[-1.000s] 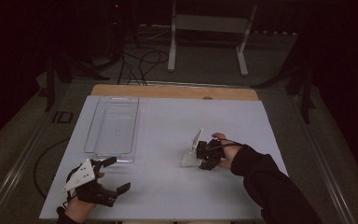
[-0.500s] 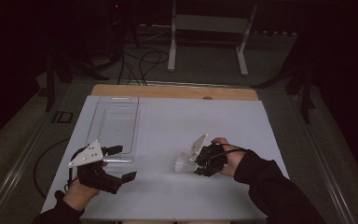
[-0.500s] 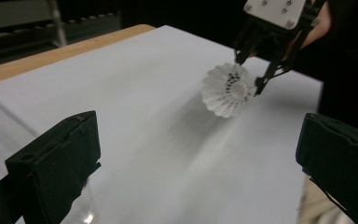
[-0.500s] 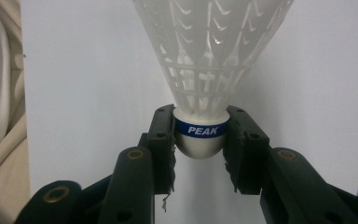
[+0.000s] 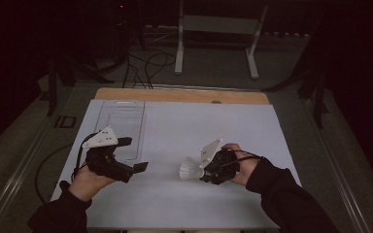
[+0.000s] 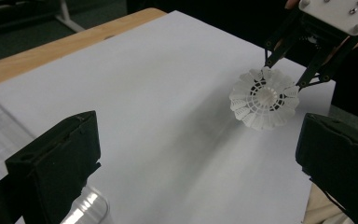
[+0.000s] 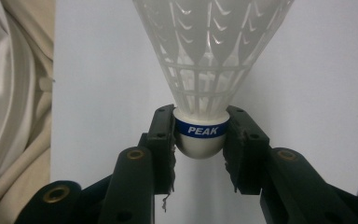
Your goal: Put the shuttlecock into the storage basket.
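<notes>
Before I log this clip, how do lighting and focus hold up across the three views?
High view: room dark, only the white table sheet lit. Left gripper view: its own jaws blurred, shuttlecock fairly sharp, casting a soft shadow. Right gripper view: crisp, the PEAK band readable between the right gripper jaws.

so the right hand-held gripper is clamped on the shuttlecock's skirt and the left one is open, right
Not quite. The right hand-held gripper is clamped on the shuttlecock by its rounded cork base, at the blue PEAK band, not the skirt; the right gripper view shows it. The left hand-held gripper is indeed open.
</notes>
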### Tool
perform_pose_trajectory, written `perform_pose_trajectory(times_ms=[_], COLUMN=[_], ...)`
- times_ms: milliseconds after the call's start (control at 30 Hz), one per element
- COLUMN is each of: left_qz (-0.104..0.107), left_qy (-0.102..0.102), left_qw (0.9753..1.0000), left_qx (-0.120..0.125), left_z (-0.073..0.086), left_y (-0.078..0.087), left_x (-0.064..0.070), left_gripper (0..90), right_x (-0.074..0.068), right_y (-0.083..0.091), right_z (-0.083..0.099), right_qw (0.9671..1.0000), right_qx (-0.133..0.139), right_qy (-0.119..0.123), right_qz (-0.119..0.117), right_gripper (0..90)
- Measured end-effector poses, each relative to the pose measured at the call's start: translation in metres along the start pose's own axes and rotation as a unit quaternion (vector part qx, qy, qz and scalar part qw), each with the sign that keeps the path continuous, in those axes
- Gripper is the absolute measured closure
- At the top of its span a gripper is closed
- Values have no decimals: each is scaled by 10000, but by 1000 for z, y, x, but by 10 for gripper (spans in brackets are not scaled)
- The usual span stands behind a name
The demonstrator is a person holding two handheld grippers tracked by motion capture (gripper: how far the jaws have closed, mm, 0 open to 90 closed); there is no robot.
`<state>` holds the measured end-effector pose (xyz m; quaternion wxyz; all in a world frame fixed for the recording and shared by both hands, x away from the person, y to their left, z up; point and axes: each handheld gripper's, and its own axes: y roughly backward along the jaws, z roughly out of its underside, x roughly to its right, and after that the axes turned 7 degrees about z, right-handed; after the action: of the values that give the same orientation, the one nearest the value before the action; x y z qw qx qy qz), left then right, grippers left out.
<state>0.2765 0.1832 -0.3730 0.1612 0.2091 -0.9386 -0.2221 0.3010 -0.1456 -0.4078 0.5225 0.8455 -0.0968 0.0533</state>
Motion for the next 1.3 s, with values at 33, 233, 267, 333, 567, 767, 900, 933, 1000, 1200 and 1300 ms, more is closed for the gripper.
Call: perform_pose_trajectory(times_ms=[33, 233, 267, 333, 567, 767, 900, 933, 1000, 1200, 1300], left_qz=[11, 82, 124, 186, 300, 828, 1008, 1033, 1089, 1260, 1404], left_qy=[13, 155, 184, 177, 388, 459, 591, 589, 600, 745, 797], left_qw=[10000, 9996, 9995, 9992, 9936, 9890, 9872, 9866, 9852, 9808, 9769], left_qx=[-30, -204, -238, -312, -1020, -1139, -1088, -1120, -1181, -1288, -1403], left_z=[-2, -17, -19, -22, -25, -25, -26, -25, -24, -21, -20], left_y=[-1, -9, -12, -17, -47, -64, -72, -73, -77, -85, -88], left_x=[-1, -7, -8, -8, -10, -8, -7, -7, -7, -8, -8], left_gripper=[2, 3, 3, 3, 39, 132, 200, 214, 261, 368, 435], right_x=[0, -1, -2, -2, -5, -6, -7, -7, -8, -9, -9], right_y=[2, 6, 7, 7, 6, 4, 3, 3, 3, 2, 1], right_z=[-1, -3, -4, -4, -9, -13, -15, -15, -17, -20, -21], right_qw=[10000, 9998, 9998, 9997, 9992, 9989, 9989, 9988, 9987, 9984, 9982], right_qx=[29, 140, 153, 225, 366, 386, 408, 409, 418, 454, 487], right_qy=[3, 63, 76, 57, 124, 228, 232, 247, 271, 328, 341], right_qz=[10, 86, 121, 112, 141, 132, 97, 109, 101, 62, 55], right_gripper=[658, 658, 658, 658, 658, 658, 657, 657, 657, 658, 657])
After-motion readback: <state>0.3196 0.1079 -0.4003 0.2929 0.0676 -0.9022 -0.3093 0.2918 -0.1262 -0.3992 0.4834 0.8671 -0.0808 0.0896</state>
